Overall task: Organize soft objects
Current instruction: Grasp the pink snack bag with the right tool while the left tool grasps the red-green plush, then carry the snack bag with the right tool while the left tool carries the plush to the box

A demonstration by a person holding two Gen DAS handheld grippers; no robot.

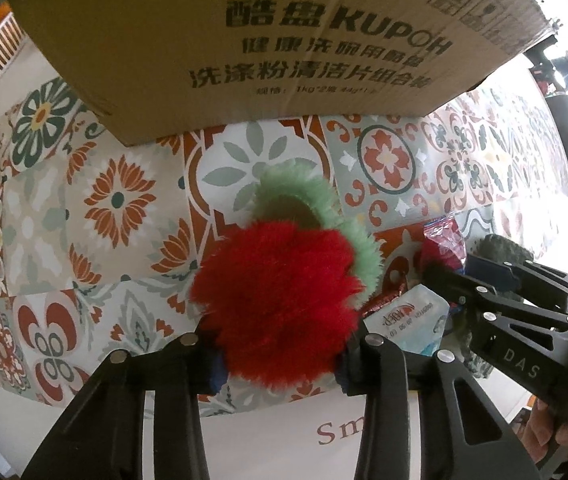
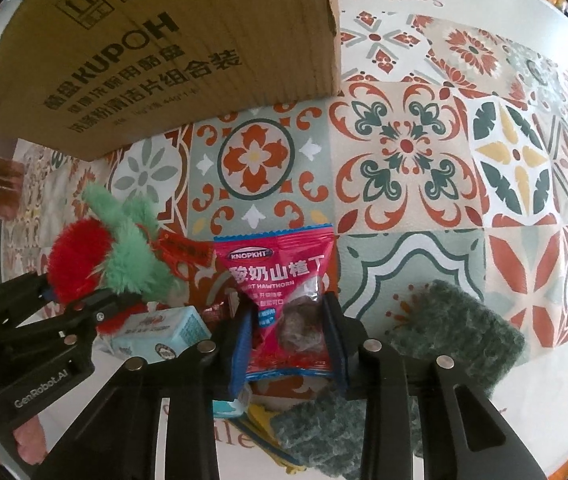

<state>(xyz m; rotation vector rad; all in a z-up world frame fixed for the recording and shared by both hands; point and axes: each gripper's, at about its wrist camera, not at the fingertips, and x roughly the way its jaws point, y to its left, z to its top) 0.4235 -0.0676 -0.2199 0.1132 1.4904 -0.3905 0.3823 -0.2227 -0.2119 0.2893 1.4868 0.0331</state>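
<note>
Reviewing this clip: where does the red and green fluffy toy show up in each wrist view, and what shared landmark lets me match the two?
Left wrist: red and green fluffy toy sits at centre, low, between the left gripper pads.
Right wrist: the toy is at the left edge, mid-height, with the left gripper on it.
Shared landmark: the KUPOH cardboard box, along the top of both views.
</note>
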